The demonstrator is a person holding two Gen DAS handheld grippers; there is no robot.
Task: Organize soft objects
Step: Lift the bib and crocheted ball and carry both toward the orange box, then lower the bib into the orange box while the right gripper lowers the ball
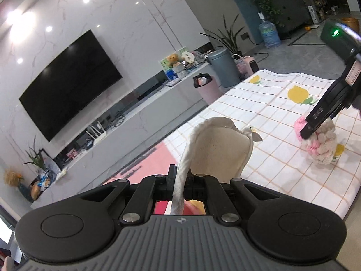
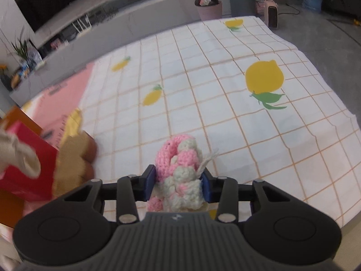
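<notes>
Right gripper [image 2: 178, 186]: jaws narrowed onto the pink-and-white knitted piece [image 2: 178, 169], blue pads at either flank, its long axis running forward between them over the table [image 2: 259, 135]. Left gripper [image 1: 180, 177]: jaws pinched shut on the cream fabric item [image 1: 216, 149], held aloft.

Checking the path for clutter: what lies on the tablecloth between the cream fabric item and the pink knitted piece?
Only bare tablecloth between the cream fabric item and pink knitted piece, in the left wrist view.
</notes>
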